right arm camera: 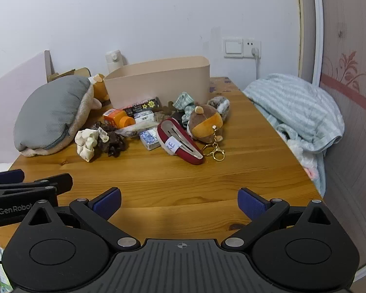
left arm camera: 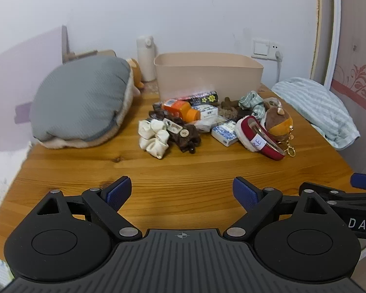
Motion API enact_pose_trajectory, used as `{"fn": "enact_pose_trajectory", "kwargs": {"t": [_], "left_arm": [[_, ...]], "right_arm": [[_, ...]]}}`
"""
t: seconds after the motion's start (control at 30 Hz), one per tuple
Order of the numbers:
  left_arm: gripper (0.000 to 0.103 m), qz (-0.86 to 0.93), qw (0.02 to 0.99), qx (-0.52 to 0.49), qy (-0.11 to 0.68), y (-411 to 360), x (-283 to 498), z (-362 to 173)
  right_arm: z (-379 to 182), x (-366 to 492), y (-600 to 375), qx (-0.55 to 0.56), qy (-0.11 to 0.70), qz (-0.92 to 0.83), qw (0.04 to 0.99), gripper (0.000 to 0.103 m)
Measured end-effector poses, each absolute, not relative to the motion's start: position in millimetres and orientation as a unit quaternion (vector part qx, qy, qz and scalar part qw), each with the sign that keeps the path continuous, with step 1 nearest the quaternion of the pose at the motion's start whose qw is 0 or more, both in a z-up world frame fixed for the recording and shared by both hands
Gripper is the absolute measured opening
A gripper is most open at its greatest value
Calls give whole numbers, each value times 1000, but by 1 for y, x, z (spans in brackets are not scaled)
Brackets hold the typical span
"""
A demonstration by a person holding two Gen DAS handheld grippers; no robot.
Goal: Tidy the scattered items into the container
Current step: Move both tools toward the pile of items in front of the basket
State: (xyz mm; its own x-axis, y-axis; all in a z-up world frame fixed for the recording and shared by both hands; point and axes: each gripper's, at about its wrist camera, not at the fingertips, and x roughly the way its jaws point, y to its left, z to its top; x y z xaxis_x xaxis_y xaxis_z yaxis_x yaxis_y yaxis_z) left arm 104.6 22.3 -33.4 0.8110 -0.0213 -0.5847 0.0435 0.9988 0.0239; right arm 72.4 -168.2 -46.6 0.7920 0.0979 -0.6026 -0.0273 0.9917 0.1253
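A beige plastic container point(left arm camera: 208, 75) point(right arm camera: 158, 83) stands at the back of the wooden table point(left arm camera: 183, 168). In front of it lies a heap of small items: a cream scrunchie point(left arm camera: 153, 138) point(right arm camera: 86, 144), a brown scrunchie point(left arm camera: 186, 138), an orange bottle point(left arm camera: 181, 109) point(right arm camera: 118, 119), a red hair clip point(left arm camera: 258, 138) point(right arm camera: 180, 144), a plush keychain point(left arm camera: 279, 122) point(right arm camera: 206, 124), a blue-white packet point(left arm camera: 225, 134) and a green checked scrunchie point(left arm camera: 252, 102). My left gripper point(left arm camera: 181, 193) and right gripper point(right arm camera: 179, 202) are both open and empty, above the table's near edge, well short of the heap.
A grey cushion point(left arm camera: 83, 102) point(right arm camera: 51, 114) lies at the left of the table. A white flask point(left arm camera: 146, 58) stands behind the container. A striped blue cloth point(left arm camera: 317, 109) point(right arm camera: 297, 107) lies past the right edge. A wall socket point(right arm camera: 241, 47) is behind.
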Motion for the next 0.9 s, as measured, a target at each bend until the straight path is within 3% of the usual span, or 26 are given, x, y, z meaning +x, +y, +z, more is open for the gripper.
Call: {"fn": "enact_pose_trajectory", "kwargs": {"t": [0.9], "left_arm": [[92,-24,946,6,324,48,199,-54]], "right_arm": [[-66,164,-172,64,352,27,933,103]]}}
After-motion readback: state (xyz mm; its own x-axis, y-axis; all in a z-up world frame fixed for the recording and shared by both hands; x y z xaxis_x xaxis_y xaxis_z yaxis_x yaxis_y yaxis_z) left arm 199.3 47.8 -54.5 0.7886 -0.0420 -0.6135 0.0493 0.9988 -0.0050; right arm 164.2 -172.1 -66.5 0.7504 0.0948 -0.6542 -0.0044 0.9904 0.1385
